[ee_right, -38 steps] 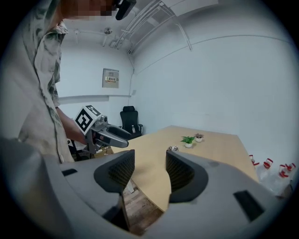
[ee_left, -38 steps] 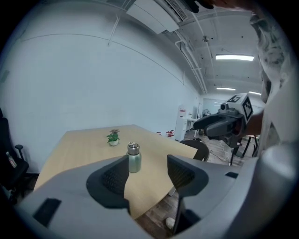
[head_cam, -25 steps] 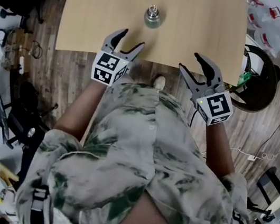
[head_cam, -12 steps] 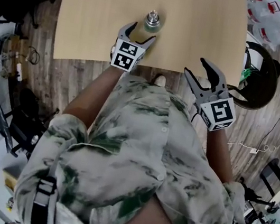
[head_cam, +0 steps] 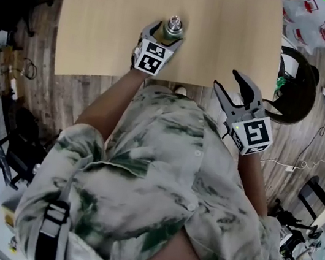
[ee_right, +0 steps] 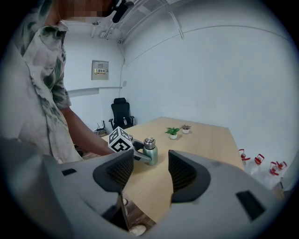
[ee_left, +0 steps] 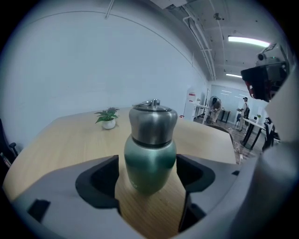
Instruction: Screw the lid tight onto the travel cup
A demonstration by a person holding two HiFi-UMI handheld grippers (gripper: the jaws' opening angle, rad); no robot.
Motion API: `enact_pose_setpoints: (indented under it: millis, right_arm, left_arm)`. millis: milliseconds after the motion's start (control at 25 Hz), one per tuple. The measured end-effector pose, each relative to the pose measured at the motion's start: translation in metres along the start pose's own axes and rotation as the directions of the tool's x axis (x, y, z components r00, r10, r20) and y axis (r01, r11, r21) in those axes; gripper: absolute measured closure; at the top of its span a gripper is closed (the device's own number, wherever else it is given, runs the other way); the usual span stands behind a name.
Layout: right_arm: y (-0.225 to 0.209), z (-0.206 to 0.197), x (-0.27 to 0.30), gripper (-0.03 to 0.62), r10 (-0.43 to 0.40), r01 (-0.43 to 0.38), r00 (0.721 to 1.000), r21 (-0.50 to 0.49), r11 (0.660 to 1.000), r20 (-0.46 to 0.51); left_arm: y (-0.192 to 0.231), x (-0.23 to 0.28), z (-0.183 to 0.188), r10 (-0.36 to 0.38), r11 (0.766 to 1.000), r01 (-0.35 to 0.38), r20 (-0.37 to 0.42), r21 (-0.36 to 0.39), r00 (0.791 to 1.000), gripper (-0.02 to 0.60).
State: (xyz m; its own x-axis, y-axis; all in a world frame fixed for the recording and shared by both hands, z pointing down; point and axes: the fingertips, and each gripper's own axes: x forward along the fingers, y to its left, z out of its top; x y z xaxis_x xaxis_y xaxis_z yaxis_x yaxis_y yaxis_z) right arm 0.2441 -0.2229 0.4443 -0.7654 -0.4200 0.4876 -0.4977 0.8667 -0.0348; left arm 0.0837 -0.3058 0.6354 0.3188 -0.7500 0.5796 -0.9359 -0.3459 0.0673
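Observation:
A green travel cup (head_cam: 171, 28) with a steel lid (ee_left: 153, 121) stands upright near the front edge of the wooden table (head_cam: 228, 38). My left gripper (head_cam: 166, 33) reaches over that edge. Its jaws have just been opening and stand open, one on each side of the cup's green body (ee_left: 149, 158), with no clear press of the pads on it. My right gripper (head_cam: 228, 82) hangs open and empty off the table's front edge, to the right of the cup. From the right gripper view the cup (ee_right: 150, 150) shows beside the left gripper's marker cube (ee_right: 120, 140).
Two small potted plants (ee_right: 173, 132) sit at the table's far end. A black office chair (ee_right: 120, 112) stands by the wall. A dark round object (head_cam: 297, 88) sits on the floor right of the table, and bags (head_cam: 307, 15) lie beyond it.
My left gripper has moved forward from the table's front edge up to the cup, and its jaws now flank the cup. The right gripper has hardly shifted.

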Motion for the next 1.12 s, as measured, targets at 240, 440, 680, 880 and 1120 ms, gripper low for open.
enact_pose_setpoints:
  millis: [240,440,680,880,1120]
  right_arm:
    - [-0.004,-0.006,0.000,0.350,-0.015,0.015,0.999,-0.010,1.000,-0.037]
    - [-0.007,-0.005,0.001,0.350,-0.031,0.031,0.999,0.003,1.000,-0.045]
    - [-0.012,-0.011,-0.001,0.350,-0.038,0.038,0.997,-0.007,0.999,-0.062]
    - [-0.010,-0.012,0.000,0.350,-0.040,0.040,0.996,-0.003,0.999,-0.081]
    - [-0.009,-0.002,0.010,0.352,-0.044,0.044,0.997,-0.011,0.999,-0.055]
  left_arm:
    - [0.001,0.016,-0.006,-0.029,0.999,0.029,0.001,0.018,1.000,0.206]
    - [0.001,0.028,-0.010,-0.047,0.998,0.048,-0.008,0.044,0.999,0.206]
    - [-0.001,0.038,-0.010,-0.070,0.996,0.071,-0.011,0.053,0.997,0.206]
    - [0.001,0.038,-0.012,-0.073,0.995,0.075,-0.032,0.063,0.997,0.206]
    - [0.003,0.032,-0.004,-0.093,0.993,0.096,-0.042,0.073,0.995,0.204]
